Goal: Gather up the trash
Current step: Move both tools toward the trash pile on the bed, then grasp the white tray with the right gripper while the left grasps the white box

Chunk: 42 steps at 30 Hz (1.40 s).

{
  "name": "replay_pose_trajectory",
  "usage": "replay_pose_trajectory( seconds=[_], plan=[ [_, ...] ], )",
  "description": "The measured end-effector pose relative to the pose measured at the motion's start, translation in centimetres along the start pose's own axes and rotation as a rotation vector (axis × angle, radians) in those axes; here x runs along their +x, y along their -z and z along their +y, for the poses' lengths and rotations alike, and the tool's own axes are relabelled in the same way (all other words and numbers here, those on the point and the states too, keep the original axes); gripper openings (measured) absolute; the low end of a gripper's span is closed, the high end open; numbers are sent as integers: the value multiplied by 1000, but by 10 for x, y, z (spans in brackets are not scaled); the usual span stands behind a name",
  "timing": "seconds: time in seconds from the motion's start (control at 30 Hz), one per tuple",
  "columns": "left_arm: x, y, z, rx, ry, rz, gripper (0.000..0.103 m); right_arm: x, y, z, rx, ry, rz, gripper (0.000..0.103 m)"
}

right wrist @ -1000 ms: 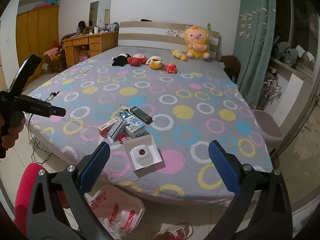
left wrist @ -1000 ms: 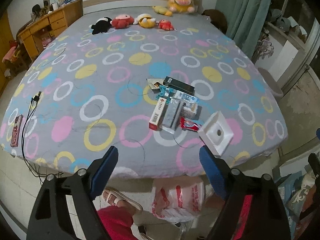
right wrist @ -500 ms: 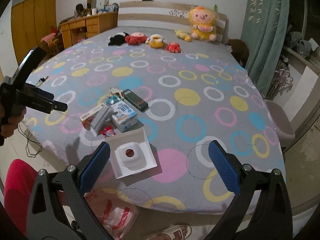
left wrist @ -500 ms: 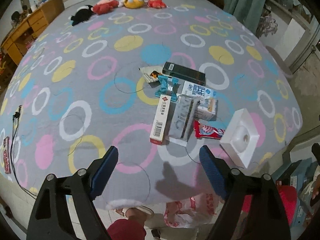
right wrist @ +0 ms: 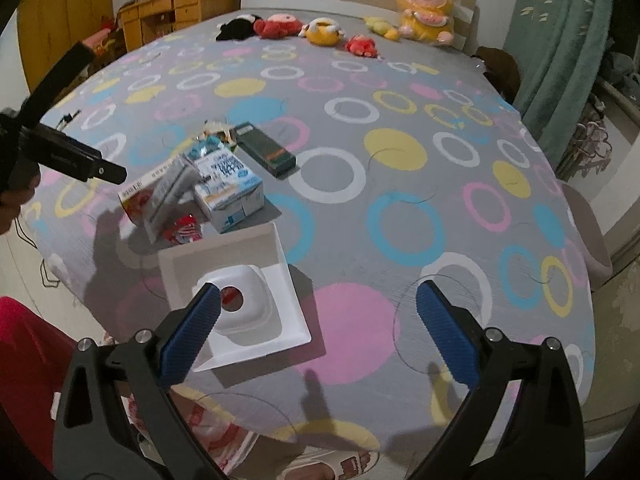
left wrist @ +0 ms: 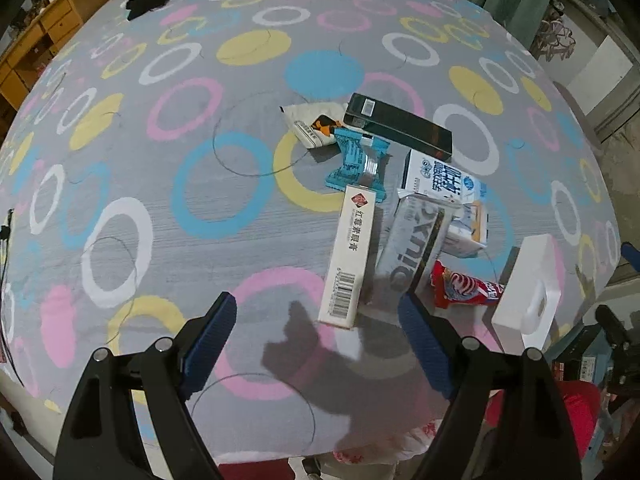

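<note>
A heap of trash lies near the bed's front edge: a long white box with red print (left wrist: 352,256), a silver foil pack (left wrist: 412,252), a blue-and-white milk carton (left wrist: 444,184), a teal wrapper (left wrist: 360,160), a dark box (left wrist: 400,126), a red wrapper (left wrist: 464,288) and a white foam tray (left wrist: 532,284). My left gripper (left wrist: 316,328) hangs open just above the white box's near end, nothing between its fingers. My right gripper (right wrist: 318,316) is open over the bedspread, its left fingertip over the foam tray (right wrist: 256,256). The left gripper (right wrist: 100,170) shows at that view's left.
Plush toys (right wrist: 320,32) line the headboard. A wooden desk (right wrist: 176,4) stands at the far left, a green curtain (right wrist: 560,40) on the right. A white-and-red plastic bag (right wrist: 216,436) hangs below the bed edge by the person's red clothing (right wrist: 24,360). A cable (left wrist: 6,232) lies at the bed's left edge.
Both grippers have dropped and moved in over the bed toward the trash heap. The left one now looks steeply down on the boxes. Both stay open.
</note>
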<state>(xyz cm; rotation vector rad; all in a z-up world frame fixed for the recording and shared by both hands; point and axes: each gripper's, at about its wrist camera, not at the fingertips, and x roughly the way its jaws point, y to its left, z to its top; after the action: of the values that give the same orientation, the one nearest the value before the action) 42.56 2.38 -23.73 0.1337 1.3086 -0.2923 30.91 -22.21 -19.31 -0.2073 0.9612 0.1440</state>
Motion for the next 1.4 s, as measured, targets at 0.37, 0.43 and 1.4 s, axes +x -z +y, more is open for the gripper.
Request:
replay_pose_trajectory(
  seconds=[0.37, 0.43, 1.4],
  plan=[
    [33, -6, 8, -20, 21, 49, 80, 42, 3, -8, 7, -18, 79, 77],
    [38, -8, 7, -13, 21, 59, 79, 48, 4, -8, 7, -22, 87, 77],
    [73, -26, 19, -57, 48, 104, 35, 94, 11, -3, 51, -123, 201, 7]
  ],
)
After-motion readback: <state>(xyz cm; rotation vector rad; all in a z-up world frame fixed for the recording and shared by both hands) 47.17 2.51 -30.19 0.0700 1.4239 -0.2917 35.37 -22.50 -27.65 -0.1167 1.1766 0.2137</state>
